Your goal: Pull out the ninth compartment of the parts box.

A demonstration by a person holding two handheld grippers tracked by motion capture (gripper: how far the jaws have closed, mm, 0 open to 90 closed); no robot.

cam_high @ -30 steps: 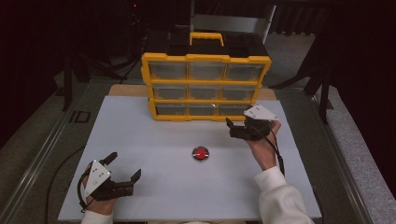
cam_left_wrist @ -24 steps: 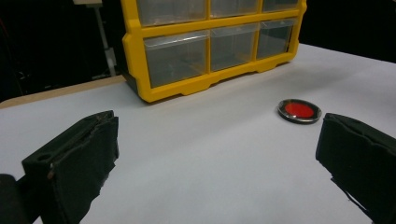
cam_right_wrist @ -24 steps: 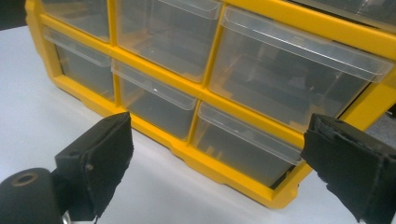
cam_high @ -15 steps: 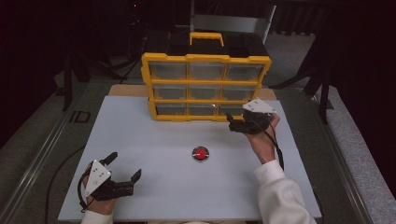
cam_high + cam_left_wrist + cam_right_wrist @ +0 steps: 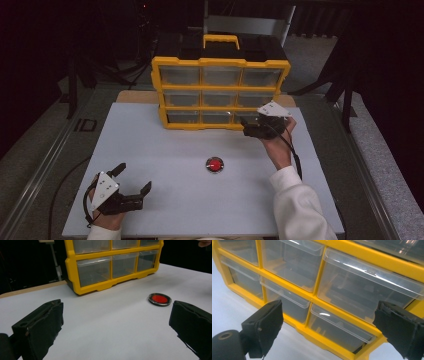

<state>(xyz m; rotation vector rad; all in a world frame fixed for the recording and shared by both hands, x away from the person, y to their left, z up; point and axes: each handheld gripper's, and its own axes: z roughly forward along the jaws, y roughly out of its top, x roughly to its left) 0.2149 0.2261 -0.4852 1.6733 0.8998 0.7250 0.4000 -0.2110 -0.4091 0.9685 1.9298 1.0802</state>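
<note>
- High view, near edge: left gripper (image 5: 134, 187) rests on the white table (image 5: 165, 150) at 7 o'clock, jaws spread wide, holding nothing
- red button (image 5: 215, 164) sits mid-table, well apart from both grippers
- right gripper (image 5: 242, 125) at 2 o'clock, jaws spread and empty, just in front of the yellow drawer cabinet (image 5: 220, 61) at 12 o'clock
- Step, as I read it: approach to the bottom-right drawer (image 5: 337, 331)
- Next move needs jaws lined up on the drawer's front lip, then close and pull straight out
- Drawers are clear plastic; can't tell what's inside
- Right gripper view cuts off the cabinet's top row
</note>
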